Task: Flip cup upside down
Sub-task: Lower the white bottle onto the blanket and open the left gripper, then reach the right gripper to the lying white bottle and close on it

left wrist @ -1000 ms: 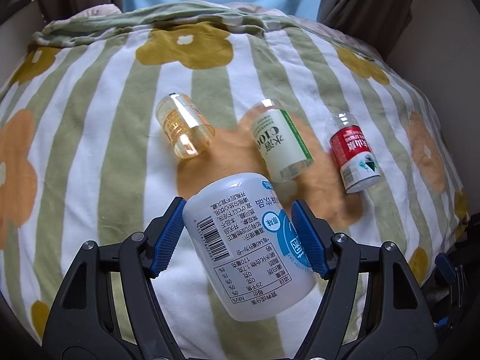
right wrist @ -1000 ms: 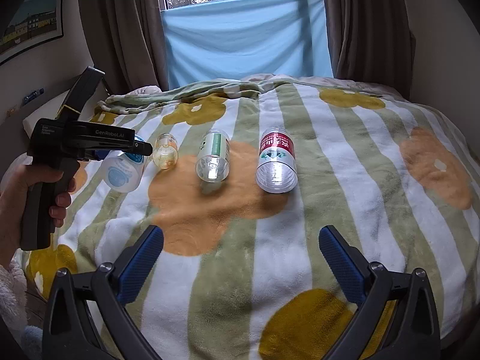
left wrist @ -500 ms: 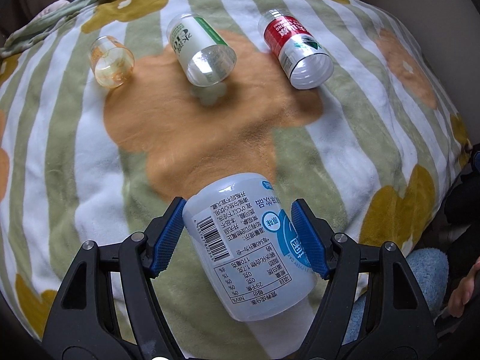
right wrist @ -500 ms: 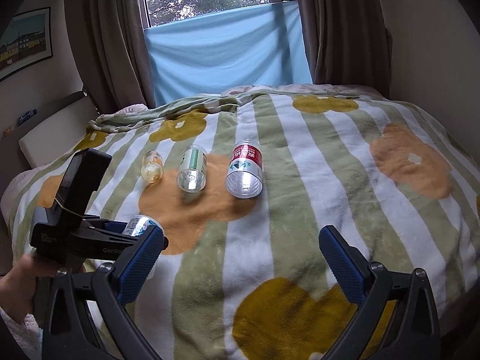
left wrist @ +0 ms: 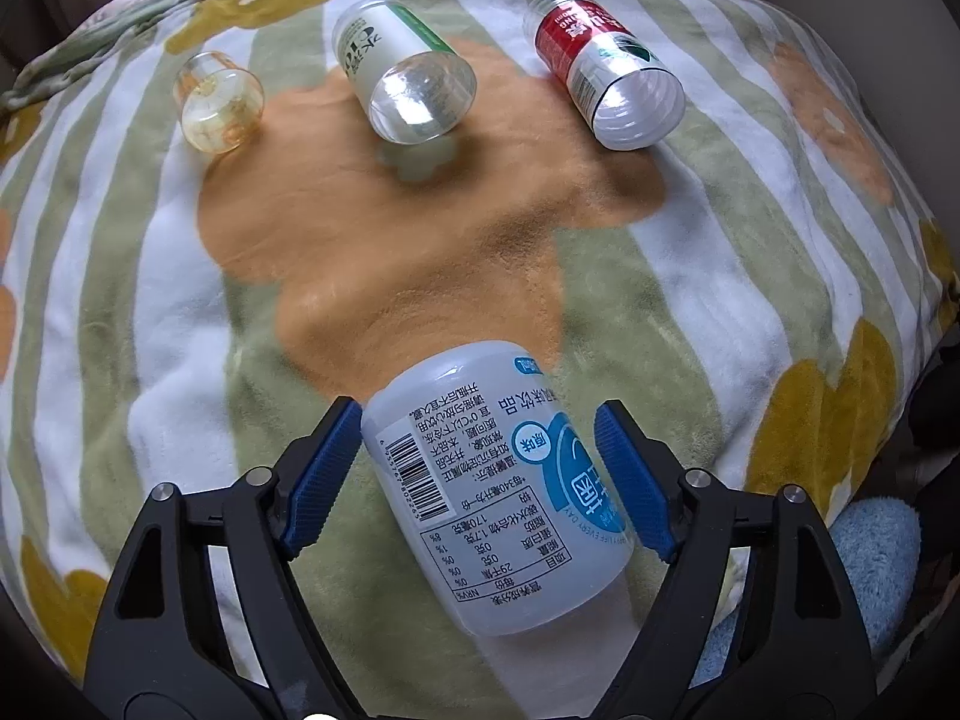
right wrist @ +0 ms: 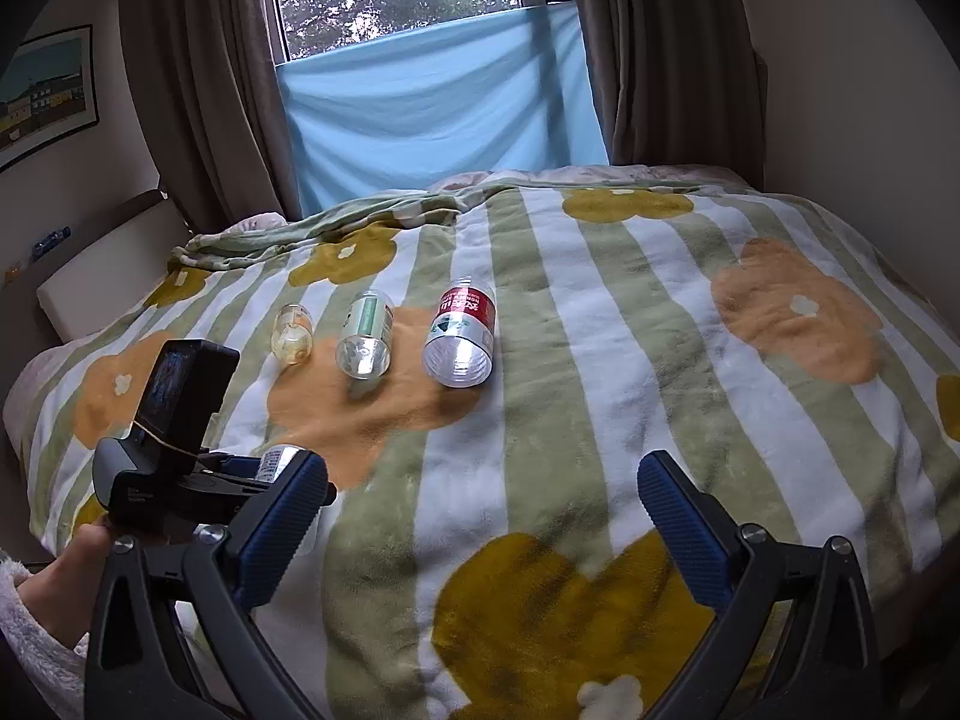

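A white translucent cup [left wrist: 498, 492] with a blue label and upside-down print sits between the blue pads of my left gripper [left wrist: 480, 474], which is shut on it. It hangs tilted just over the green and orange blanket [left wrist: 420, 276] near the bed's front edge; whether it touches the blanket I cannot tell. In the right wrist view a hand [right wrist: 66, 564] holds the left gripper [right wrist: 264, 480] at the lower left, with only a sliver of the cup [right wrist: 273, 461] showing. My right gripper [right wrist: 480, 516] stands open over the blanket with nothing between its fingers.
Three other cups lie on their sides in a row farther back: a small amber one [left wrist: 219, 102], a clear one with a green label [left wrist: 408, 84] and a red-labelled one [left wrist: 606, 72]. A wall [right wrist: 852, 90] runs along the bed's right side, and curtains [right wrist: 198, 78] frame the window behind.
My left gripper has carried the white cup back from the row of cups toward the bed's near edge. The right gripper has pulled back, staying open.
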### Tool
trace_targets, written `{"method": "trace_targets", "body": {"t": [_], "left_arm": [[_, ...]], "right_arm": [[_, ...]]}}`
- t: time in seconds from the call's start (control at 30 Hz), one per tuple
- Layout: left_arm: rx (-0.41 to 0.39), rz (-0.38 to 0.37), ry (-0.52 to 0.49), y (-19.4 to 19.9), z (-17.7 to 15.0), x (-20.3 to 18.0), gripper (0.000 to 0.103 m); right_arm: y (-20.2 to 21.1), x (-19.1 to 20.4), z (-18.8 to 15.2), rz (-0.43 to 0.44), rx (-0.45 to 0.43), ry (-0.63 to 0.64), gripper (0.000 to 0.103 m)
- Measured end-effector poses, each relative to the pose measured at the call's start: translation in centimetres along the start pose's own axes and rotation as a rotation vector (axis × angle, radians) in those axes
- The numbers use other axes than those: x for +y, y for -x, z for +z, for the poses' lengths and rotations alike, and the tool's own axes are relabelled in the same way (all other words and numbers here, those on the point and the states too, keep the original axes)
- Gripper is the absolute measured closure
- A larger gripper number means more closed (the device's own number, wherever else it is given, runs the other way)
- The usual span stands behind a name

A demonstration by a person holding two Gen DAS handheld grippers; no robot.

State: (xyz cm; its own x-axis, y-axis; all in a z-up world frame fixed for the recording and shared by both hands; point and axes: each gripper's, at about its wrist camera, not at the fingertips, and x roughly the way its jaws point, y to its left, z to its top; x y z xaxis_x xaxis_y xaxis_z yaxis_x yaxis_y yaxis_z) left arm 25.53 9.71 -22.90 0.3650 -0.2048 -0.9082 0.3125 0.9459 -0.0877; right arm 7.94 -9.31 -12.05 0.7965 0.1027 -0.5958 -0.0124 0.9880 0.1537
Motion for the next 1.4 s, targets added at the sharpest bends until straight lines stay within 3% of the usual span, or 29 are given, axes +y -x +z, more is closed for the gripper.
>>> {"method": "trace_targets", "body": {"t": [0.03, 0.07, 0.3, 0.63, 0.83, 1.0, 1.2, 1.4], "left_arm": [[-0.009, 0.013, -0.006, 0.2, 0.0, -0.2, 0.003], [-0.021, 0.021, -0.010, 0.5, -0.1, -0.2, 0.001], [-0.053, 0.039, -0.014, 3.1, -0.3, -0.4, 0.000], [-0.126, 0.048, 0.028, 8.8, -2.0, 1.0, 0.000], [-0.156, 0.084, 0.081, 11.2, -4.7, 3.3, 0.000], [-0.155, 0.116, 0.127, 11.1, -7.3, 5.0, 0.000], [-0.172, 0.123, 0.129, 10.2, -9.6, 5.9, 0.000], [-0.205, 0.038, 0.164, 9.1, -10.9, 7.2, 0.000]], "right_arm": [[0.1, 0.0, 0.1, 0.001, -0.002, -0.001, 0.000], [0.2, 0.0, 0.0, 0.002, -0.004, -0.001, 0.000], [1.4, 0.4, 0.6, 0.016, -0.016, 0.013, 0.000], [1.8, 3.1, 5.8, 0.194, 0.100, 0.166, 0.000], [-0.9, 6.1, 9.5, 0.343, 0.308, 0.189, 0.000], [-4.9, 10.0, 10.3, 0.331, 0.421, 0.278, 0.000], [-13.1, 13.2, 7.8, 0.339, 0.688, 0.232, 0.000], [-20.1, 14.4, 4.4, 0.261, 0.876, 0.186, 0.000]]}}
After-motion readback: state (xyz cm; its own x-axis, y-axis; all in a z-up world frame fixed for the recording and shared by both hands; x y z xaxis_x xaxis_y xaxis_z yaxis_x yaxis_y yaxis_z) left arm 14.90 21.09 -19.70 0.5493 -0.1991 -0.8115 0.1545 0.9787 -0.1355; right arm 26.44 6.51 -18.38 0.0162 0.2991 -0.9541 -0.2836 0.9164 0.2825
